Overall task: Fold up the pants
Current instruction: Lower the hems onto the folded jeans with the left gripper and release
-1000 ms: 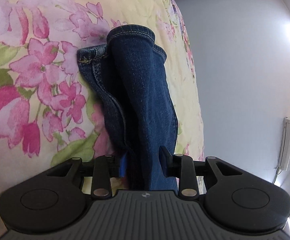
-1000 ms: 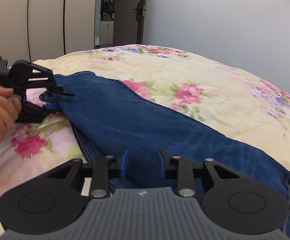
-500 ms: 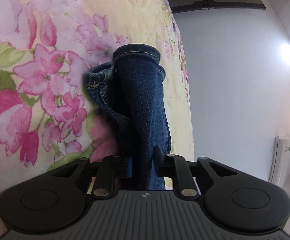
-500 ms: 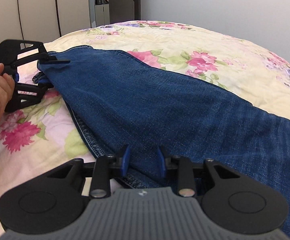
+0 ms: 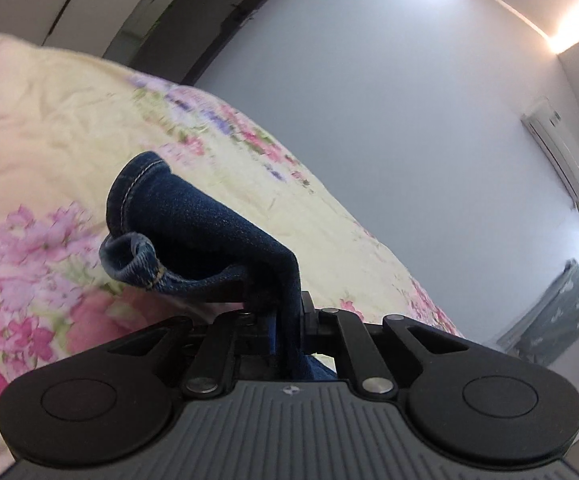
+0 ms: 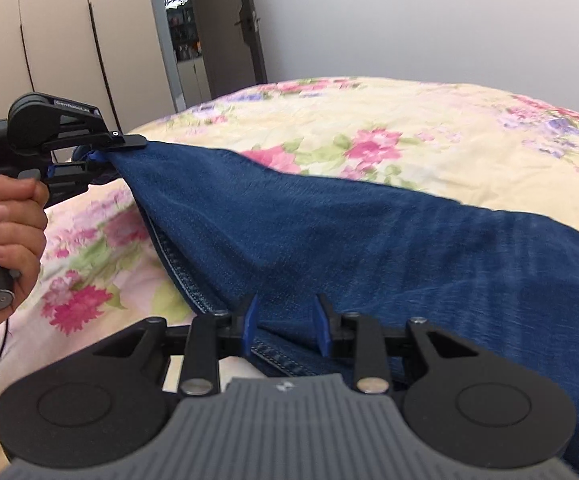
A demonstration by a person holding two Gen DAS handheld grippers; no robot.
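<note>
The right gripper [image 6: 284, 326] sits half-open around the jeans [image 6: 369, 240] at their near seam, denim between its blue pads but apparently not pinched. Farther off, the left gripper [image 6: 101, 156] is clamped on the leg hem [image 5: 137, 216], raised above the floral bedspread [image 6: 409, 136]. To fold cleanly, both ends should probably travel together, fabric taut. The jeans are dark blue, stiff, pale-stitched.
</note>
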